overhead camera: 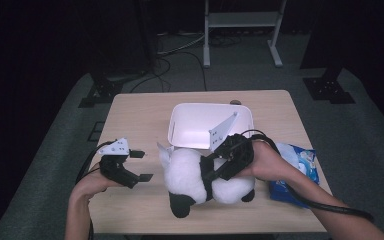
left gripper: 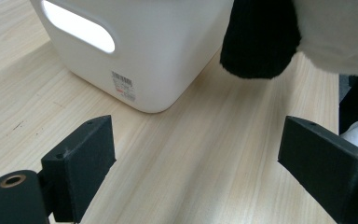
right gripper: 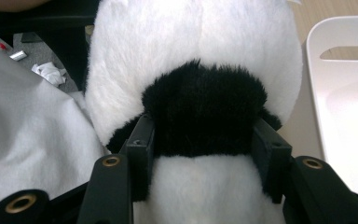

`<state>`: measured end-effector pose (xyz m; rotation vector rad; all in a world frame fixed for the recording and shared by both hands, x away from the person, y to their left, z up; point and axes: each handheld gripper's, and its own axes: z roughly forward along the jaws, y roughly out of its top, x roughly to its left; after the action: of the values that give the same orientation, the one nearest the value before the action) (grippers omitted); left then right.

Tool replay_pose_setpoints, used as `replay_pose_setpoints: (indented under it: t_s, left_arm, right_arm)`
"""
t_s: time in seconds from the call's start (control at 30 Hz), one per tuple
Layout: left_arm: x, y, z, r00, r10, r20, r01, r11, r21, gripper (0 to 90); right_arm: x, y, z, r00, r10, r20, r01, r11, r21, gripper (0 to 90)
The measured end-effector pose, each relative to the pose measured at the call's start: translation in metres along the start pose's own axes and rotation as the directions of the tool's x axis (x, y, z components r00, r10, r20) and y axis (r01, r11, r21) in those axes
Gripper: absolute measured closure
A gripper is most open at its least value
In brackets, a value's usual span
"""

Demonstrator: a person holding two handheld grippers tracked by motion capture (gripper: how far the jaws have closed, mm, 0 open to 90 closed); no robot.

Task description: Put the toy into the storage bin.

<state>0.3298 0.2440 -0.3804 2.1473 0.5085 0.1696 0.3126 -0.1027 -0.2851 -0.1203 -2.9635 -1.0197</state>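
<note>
Your right gripper (overhead camera: 215,172) is clamped across the black band of a plush panda (overhead camera: 200,177), which sits on the table (overhead camera: 130,115) just in front of the white bin (overhead camera: 210,125). Your left gripper (overhead camera: 140,165) hangs empty with its jaws spread, to the bin's left front. The panda looks light, soft and squashy; the fur may slip, so hold deep around the middle, as now. A blue packet (overhead camera: 300,172) lies right of the bin.

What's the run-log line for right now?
right gripper: shut on plush panda | left gripper: open, holding nothing | white bin: behind panda
</note>
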Motion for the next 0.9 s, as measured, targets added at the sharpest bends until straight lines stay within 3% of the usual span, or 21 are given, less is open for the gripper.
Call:
replay_pose_setpoints:
  t_s: [0.47, 0.9]
  left_arm:
    - [0.001, -0.002, 0.002, 1.0, -0.01, 0.002, 0.01, 0.9999, 0.003, 9.5]
    - [0.002, -0.002, 0.002, 0.9999, -0.013, 0.006, 0.013, 0.9999, -0.002, 9.5]
  right_arm:
    - [-0.001, 0.012, -0.03, 0.9997, 0.006, 0.024, -0.005, 1.0, -0.022, 50.7]
    - [-0.007, 0.035, -0.06, 0.9974, -0.02, 0.068, 0.023, 0.999, -0.032, 50.5]
